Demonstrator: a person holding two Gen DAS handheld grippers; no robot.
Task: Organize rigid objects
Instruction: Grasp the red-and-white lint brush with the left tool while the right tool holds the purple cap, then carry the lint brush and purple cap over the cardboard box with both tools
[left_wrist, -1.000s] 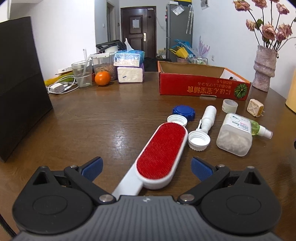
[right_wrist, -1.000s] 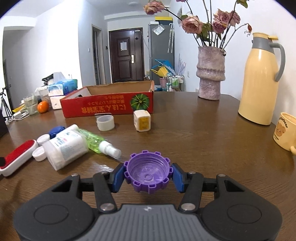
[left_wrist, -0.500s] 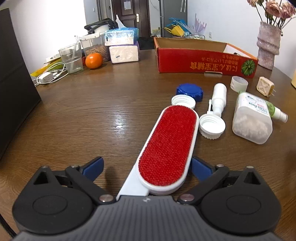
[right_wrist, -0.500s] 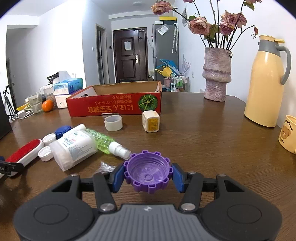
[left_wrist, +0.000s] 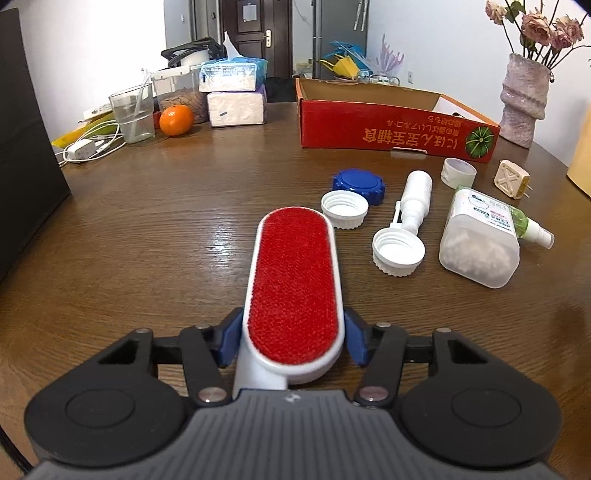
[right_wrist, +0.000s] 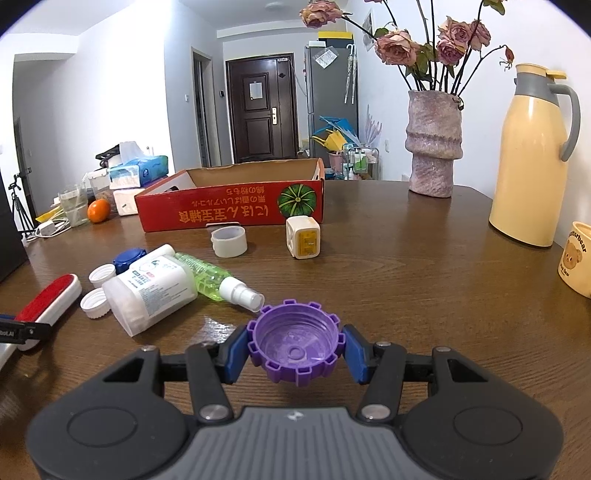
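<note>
My left gripper (left_wrist: 293, 341) is shut on a red and white lint brush (left_wrist: 293, 277), its blue pads pressed on both sides of the brush head. The brush also shows at the left of the right wrist view (right_wrist: 50, 301). My right gripper (right_wrist: 295, 350) is shut on a purple ridged cap (right_wrist: 295, 345), held above the wooden table (right_wrist: 424, 280). A red cardboard box (left_wrist: 391, 125) stands open at the back, also in the right wrist view (right_wrist: 236, 206).
On the table lie two white caps (left_wrist: 397, 251), a blue cap (left_wrist: 358, 184), a white spray bottle (left_wrist: 415, 205), a white jar (left_wrist: 480, 243), a green spray bottle (right_wrist: 214, 278), a tape ring (right_wrist: 229, 242) and a plug cube (right_wrist: 303, 242). A vase (right_wrist: 432, 147), thermos (right_wrist: 532, 162) and mug (right_wrist: 578, 258) stand right.
My left gripper moved forward over the lint brush and shut on its head; it was open before. My right gripper lifted slightly with the purple cap still held.
</note>
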